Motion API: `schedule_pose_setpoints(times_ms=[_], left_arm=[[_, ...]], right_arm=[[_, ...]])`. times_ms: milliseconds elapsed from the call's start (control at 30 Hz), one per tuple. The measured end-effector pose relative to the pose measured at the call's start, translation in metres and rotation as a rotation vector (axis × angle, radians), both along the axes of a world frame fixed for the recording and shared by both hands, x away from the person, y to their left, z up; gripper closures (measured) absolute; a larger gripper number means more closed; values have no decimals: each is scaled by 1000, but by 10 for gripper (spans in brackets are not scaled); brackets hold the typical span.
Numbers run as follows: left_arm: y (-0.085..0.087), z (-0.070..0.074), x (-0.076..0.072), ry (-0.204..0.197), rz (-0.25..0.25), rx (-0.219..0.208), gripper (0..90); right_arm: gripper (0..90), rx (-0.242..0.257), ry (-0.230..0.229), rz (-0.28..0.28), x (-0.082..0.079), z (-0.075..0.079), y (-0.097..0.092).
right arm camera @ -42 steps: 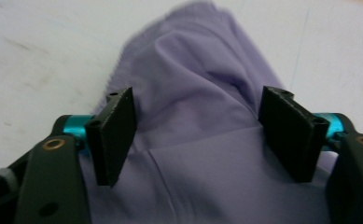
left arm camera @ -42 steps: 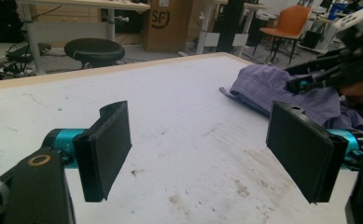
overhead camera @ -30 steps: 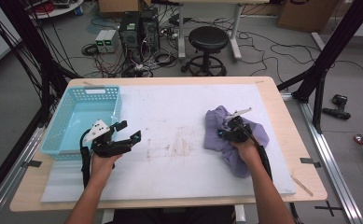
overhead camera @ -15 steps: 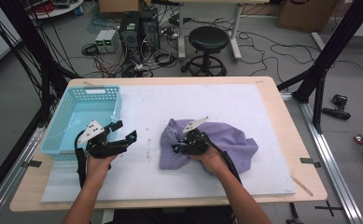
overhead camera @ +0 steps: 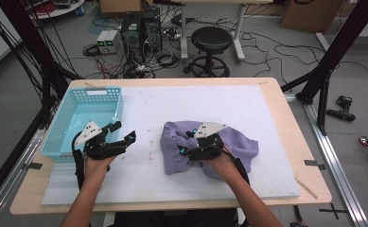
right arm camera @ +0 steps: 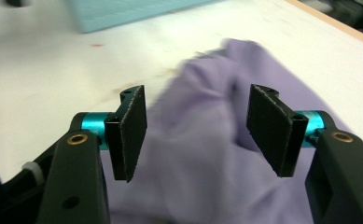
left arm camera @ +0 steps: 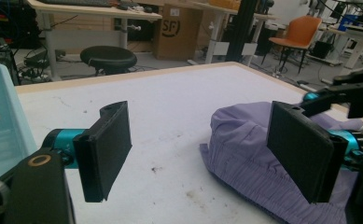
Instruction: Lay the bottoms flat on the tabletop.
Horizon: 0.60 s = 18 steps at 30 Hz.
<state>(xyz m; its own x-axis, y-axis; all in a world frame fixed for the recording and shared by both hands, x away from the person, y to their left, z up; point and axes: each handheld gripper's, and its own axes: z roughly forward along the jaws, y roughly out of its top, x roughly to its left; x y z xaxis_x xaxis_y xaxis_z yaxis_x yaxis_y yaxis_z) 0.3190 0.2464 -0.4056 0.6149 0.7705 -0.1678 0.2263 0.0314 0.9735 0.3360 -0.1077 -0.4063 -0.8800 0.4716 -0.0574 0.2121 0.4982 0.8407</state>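
Right tongs (overhead camera: 189, 142): right forearm enters from 6 o'clock in the high view, angled toward 11 o'clock, hand low over the purple cloth (overhead camera: 205, 149). The jaws have just been opening; they now stand well apart. In the right gripper view (right arm camera: 195, 133) the cloth lies between and under the two black pads (right arm camera: 133, 130), but neither pad presses on it, so nothing is gripped. The picture is blurred there.

Left tongs (overhead camera: 125, 134): left forearm comes in from 6 o'clock, nearly straight, hand held level above the counter (overhead camera: 139, 179), tongs pointing toward 2 o'clock. Jaws wide open, nothing between them. The left gripper view (left arm camera: 200, 154) confirms this: bare white counter shows between the pads.

Cloth position: crumpled in a heap on the white surface, right of centre in the high view, at about 3 o'clock from the left tongs and apart from them.

Blue basket (overhead camera: 68, 127): at 9 o'clock on the counter, just beside the left hand, at 11 o'clock from it.

View differences: the high view gives both forearms and the whole layout. The left gripper view adds the cloth's folded near edge (left arm camera: 244, 154), small stains on the counter, and part of the right tongs at its 3 o'clock edge. The right gripper view adds the pad faces and the basket wall (right arm camera: 137, 11) at 12 o'clock.
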Motion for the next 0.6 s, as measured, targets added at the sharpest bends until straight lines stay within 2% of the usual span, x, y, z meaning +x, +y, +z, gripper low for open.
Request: schedule_pose_setpoints(times_ms=[67, 167, 200, 267, 367, 433, 467, 500, 533, 600], left_arm=[[-2, 2, 2, -1, -2, -3, 221], [-4, 5, 5, -6, -5, -2, 221], [-5, 6, 6, -9, -6, -8, 221], [-7, 8, 6, -11, -10, -6, 221], [-10, 9, 7, -10, -17, -5, 221], [-13, 9, 8, -9, -22, -6, 220], [-14, 9, 9, -9, -25, -3, 221], [-16, 9, 9, -8, -27, 0, 221], [-17, 8, 9, -6, -29, 0, 221], [-17, 8, 10, -1, -29, 5, 221]], right_arm=[[403, 6, 0, 70, -8, -1, 3], [382, -43, 18, 161, -16, -12, 13], [364, -58, 47, 177, -17, -18, 17], [328, -86, 73, 195, -18, -28, 24], [349, -169, 57, 194, -19, -39, 32], [437, -210, 56, 185, -16, -42, 34], [557, -214, 60, 184, -14, -42, 33], [715, -202, 73, 182, -14, -39, 30], [811, -178, 75, 174, -13, -35, 27], [854, -109, 79, 153, -8, -25, 16]])
